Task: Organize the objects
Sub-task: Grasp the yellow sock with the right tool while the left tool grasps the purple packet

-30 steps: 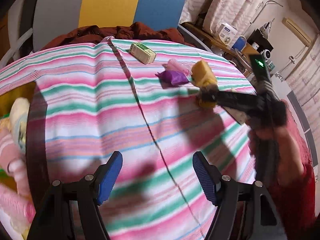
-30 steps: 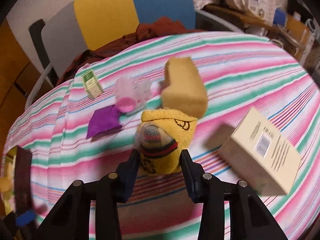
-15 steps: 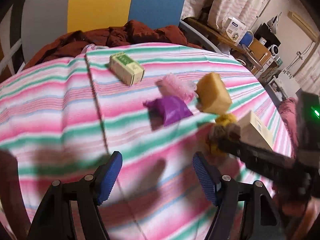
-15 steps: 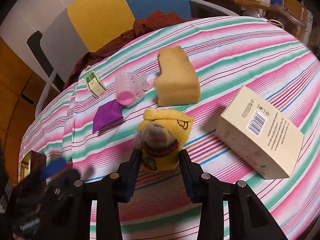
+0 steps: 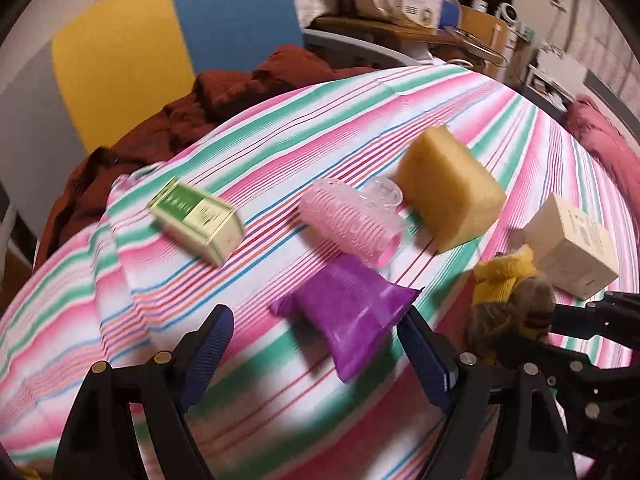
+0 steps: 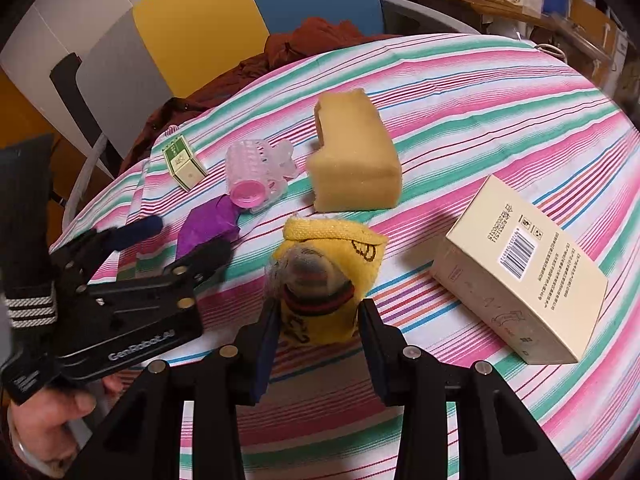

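I had swung my wide-open, empty left claw (image 5: 316, 350) over to the purple packet (image 5: 352, 316); right claw (image 6: 316, 344) still gripped the yellow sock (image 6: 328, 276), so the packet looked next.

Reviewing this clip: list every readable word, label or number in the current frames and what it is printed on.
"GenRobot.AI": white lettering on the body of the left tool.
Cream box: barcode and printed lines, too small to read.
Green box: markings too small to read; blurred in the left wrist view.
Yellow sock, held shut in the right tool: a drawn mark, no legible text.
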